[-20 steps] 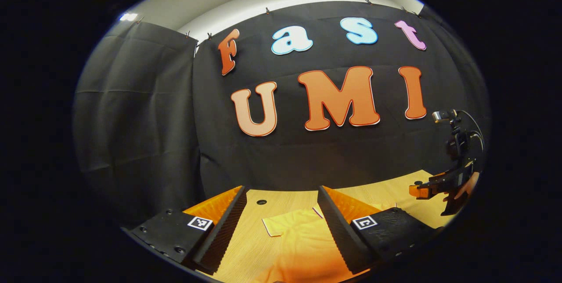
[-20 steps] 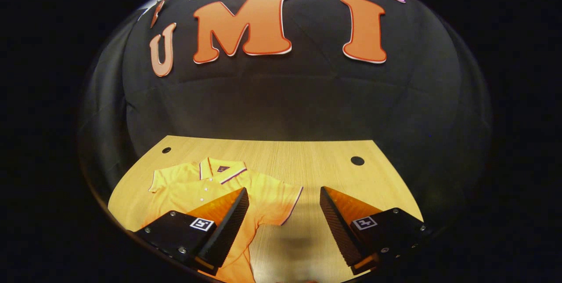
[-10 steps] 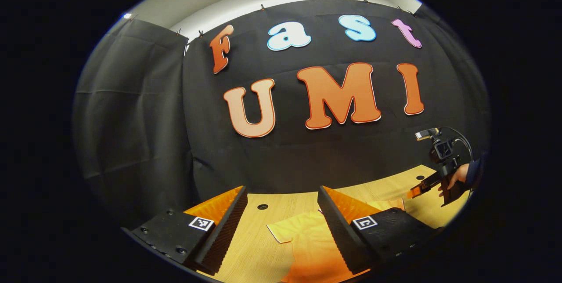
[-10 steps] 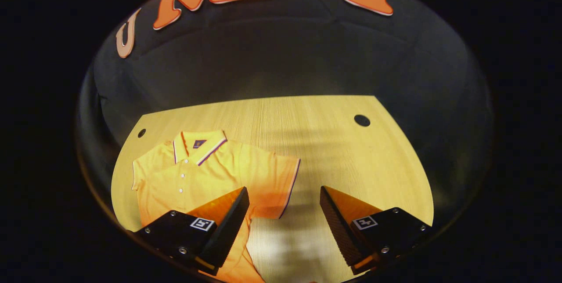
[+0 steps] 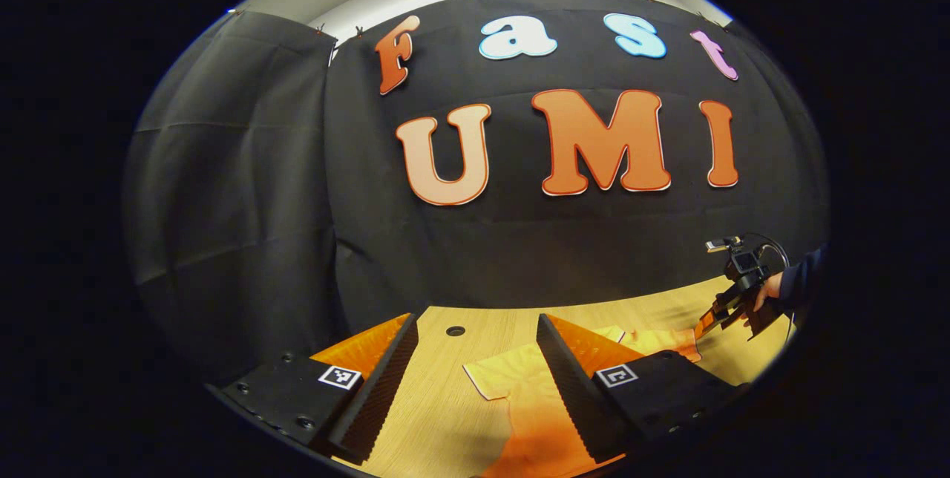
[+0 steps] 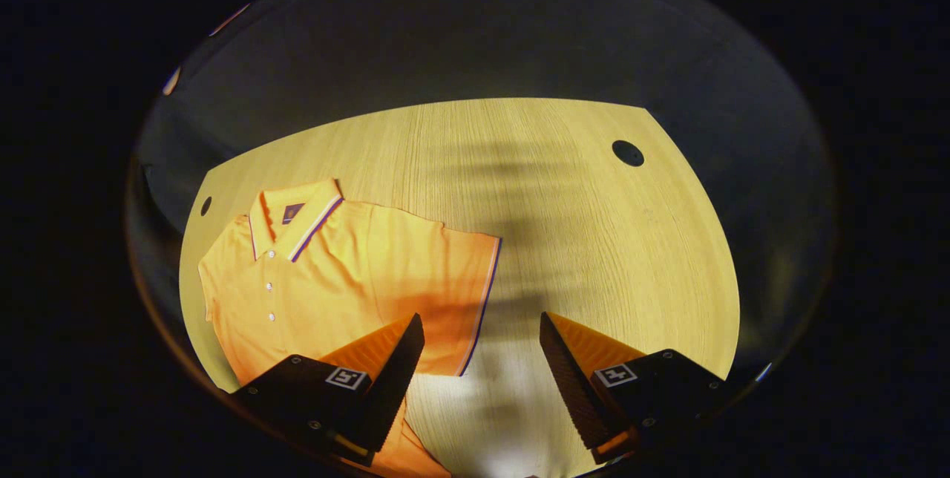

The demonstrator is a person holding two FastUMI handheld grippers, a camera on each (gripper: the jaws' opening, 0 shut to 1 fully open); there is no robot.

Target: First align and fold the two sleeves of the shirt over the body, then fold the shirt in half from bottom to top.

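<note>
Left gripper view: the left gripper (image 5: 475,367) hangs with jaws wide above the near sleeve (image 5: 512,378) of the orange shirt (image 5: 542,418), lying flat on the table (image 5: 430,404); it has shifted toward that sleeve. Right gripper view: the right gripper (image 6: 481,359) has tipped down over the far sleeve (image 6: 453,292), jaws wide and empty (so the sleeve fold looks about to begin); the collar label (image 6: 292,212) is too small to read.

Shirt (image 6: 349,270): matt knit cloth with a fine pique-like texture and contrast-trimmed collar and cuff edges. Table (image 6: 594,240): pale wood-grain top, smooth, with a faint sheen near the right gripper (image 6: 481,359), whose finger pads (image 6: 564,381) are ribbed. Booth wall (image 5: 223,203): matt, creased cloth.
</note>
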